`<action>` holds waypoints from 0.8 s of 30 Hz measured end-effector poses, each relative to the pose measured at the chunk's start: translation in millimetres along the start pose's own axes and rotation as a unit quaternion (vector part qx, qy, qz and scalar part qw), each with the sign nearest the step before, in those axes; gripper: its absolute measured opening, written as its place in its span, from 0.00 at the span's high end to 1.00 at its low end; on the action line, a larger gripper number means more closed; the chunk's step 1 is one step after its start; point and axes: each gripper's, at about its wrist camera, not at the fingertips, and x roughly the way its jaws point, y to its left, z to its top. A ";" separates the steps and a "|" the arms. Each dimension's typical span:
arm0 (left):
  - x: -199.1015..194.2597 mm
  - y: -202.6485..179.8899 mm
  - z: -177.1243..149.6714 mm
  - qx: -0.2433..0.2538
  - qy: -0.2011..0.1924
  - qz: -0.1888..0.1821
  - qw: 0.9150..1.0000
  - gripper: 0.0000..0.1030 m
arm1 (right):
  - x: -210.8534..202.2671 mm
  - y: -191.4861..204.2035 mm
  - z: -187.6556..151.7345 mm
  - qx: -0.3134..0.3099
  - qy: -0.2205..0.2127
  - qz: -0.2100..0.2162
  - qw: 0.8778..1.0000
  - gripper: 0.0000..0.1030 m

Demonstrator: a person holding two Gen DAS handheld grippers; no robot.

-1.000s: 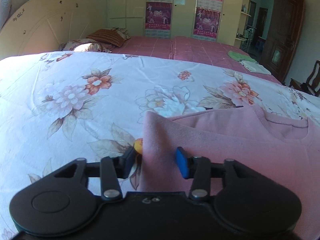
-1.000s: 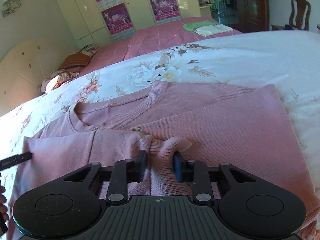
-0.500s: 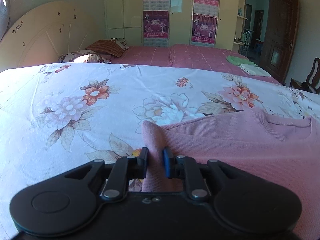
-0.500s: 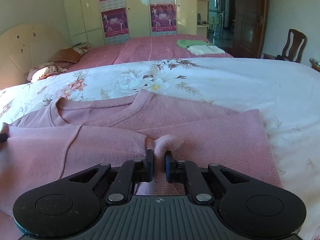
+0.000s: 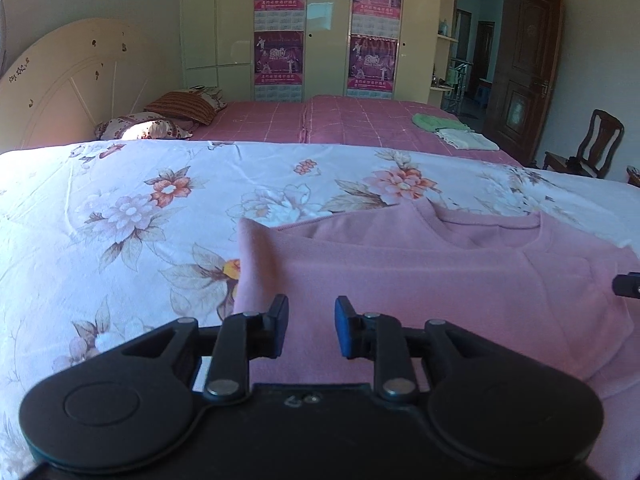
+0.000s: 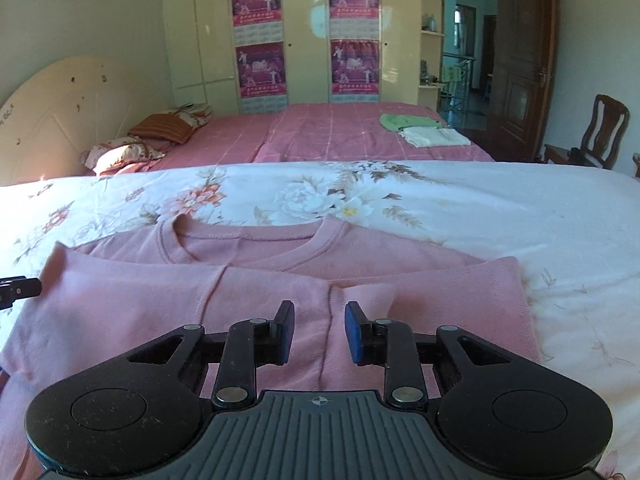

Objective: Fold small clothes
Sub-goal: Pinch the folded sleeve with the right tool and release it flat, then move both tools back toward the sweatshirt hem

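Observation:
A pink knit sweater (image 5: 440, 280) lies on the floral bedsheet (image 5: 120, 220), its lower part folded up toward the neckline (image 6: 244, 240). My left gripper (image 5: 311, 330) is open and empty above the sweater's left side, beside a raised fold (image 5: 256, 256). My right gripper (image 6: 319, 330) is open and empty above the sweater (image 6: 240, 300), over the seam where two folded layers meet. Each gripper's tip shows at the edge of the other view, the right one in the left wrist view (image 5: 626, 285) and the left one in the right wrist view (image 6: 18, 292).
A pink checked bed (image 6: 328, 136) lies beyond with folded green and white cloths (image 6: 420, 130) and pillows (image 6: 160, 132). A wardrobe with posters (image 6: 304, 32) stands at the back. A wooden chair (image 6: 596, 132) and door are at the right.
Both grippers had shut on pinches of the sweater half a second ago. Now both have opened and let the fabric go; it lies folded over.

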 end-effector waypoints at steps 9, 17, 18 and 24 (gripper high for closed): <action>-2.2 -3.4 -49.2 0.034 0.017 0.004 0.999 0.69 | 22.8 8.6 -33.8 -0.040 0.049 -0.017 0.998 0.74; -20.0 -0.7 -45.8 0.028 0.031 0.016 0.999 0.72 | 6.6 -7.2 -32.1 -0.005 0.050 -0.019 0.999 0.73; -24.9 -1.1 -47.0 0.031 0.028 0.017 0.999 0.71 | 3.4 -6.8 -32.2 -0.008 0.050 -0.020 0.999 0.73; -49.6 -4.1 -51.1 0.028 0.021 0.010 0.999 0.69 | -13.0 -21.1 -32.3 0.018 0.047 -0.025 0.998 0.73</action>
